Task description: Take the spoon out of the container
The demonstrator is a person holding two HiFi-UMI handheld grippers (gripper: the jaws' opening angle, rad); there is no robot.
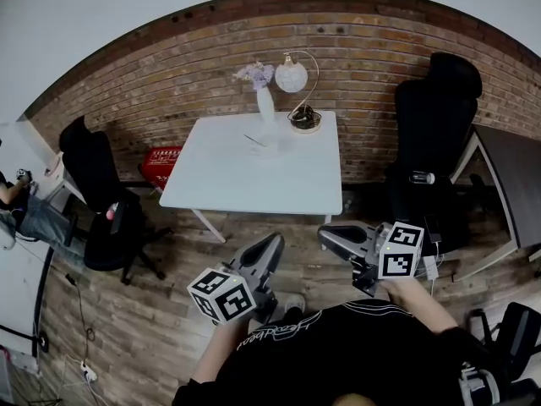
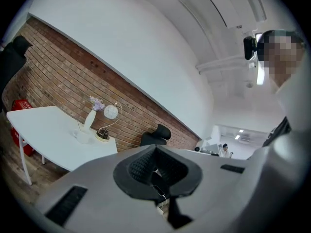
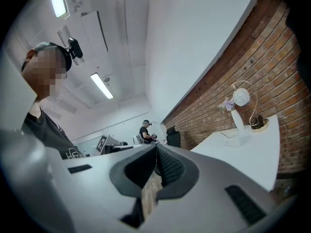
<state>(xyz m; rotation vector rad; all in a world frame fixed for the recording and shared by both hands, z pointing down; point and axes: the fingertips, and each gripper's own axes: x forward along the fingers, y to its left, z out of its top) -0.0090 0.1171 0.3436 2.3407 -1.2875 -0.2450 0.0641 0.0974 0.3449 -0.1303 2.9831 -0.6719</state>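
A small pale container point(image 1: 267, 147) stands on the white table point(image 1: 254, 184) near its far edge, in front of a vase, and a thin spoon point(image 1: 255, 139) leans out of it to the left. The same container point(image 2: 83, 136) point(image 3: 233, 141) shows small and far off in both gripper views. Both grippers are held close to the person's body, well short of the table and above the wooden floor. My left gripper point(image 1: 272, 245) point(image 2: 155, 152) is shut with nothing in it. My right gripper point(image 1: 328, 235) point(image 3: 156, 152) also has its pads together and holds nothing.
On the table behind the container stand a white vase with pale flowers point(image 1: 265, 100) and a globe lamp point(image 1: 292, 76). Black office chairs point(image 1: 435, 117) point(image 1: 101, 193) flank the table. A red basket point(image 1: 161, 166) sits by the brick wall, a dark desk point(image 1: 511, 176) at the right.
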